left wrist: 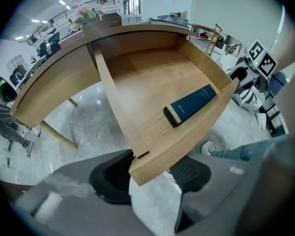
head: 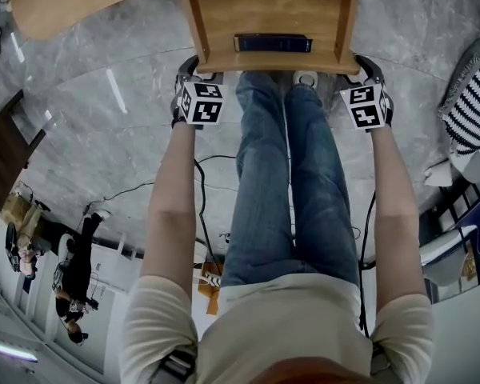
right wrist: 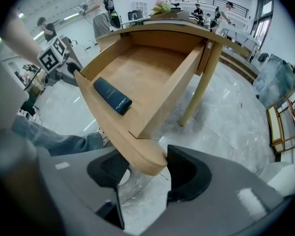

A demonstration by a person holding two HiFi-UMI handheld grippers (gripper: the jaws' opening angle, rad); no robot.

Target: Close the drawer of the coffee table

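The coffee table's wooden drawer (head: 276, 61) stands pulled out toward me from under the curved tabletop (head: 64, 6). A dark blue box (head: 272, 43) lies inside, close to the front panel. My left gripper (head: 194, 69) sits at the panel's left end, with the drawer's corner (left wrist: 137, 154) between its pads (left wrist: 108, 181). My right gripper (head: 360, 69) sits at the right end, its pads (right wrist: 187, 173) closed on the rounded end of the front panel (right wrist: 147, 159). The box (left wrist: 191, 104) (right wrist: 112, 96) also shows in both gripper views. Both grippers point steeply down.
My legs in jeans (head: 288, 182) stand just in front of the drawer, between the grippers. A table leg (right wrist: 199, 90) stands right of the drawer. A striped cloth (head: 472, 110) lies at the right, dark furniture (head: 4, 154) at the left, and cables (head: 208, 166) on the marble floor.
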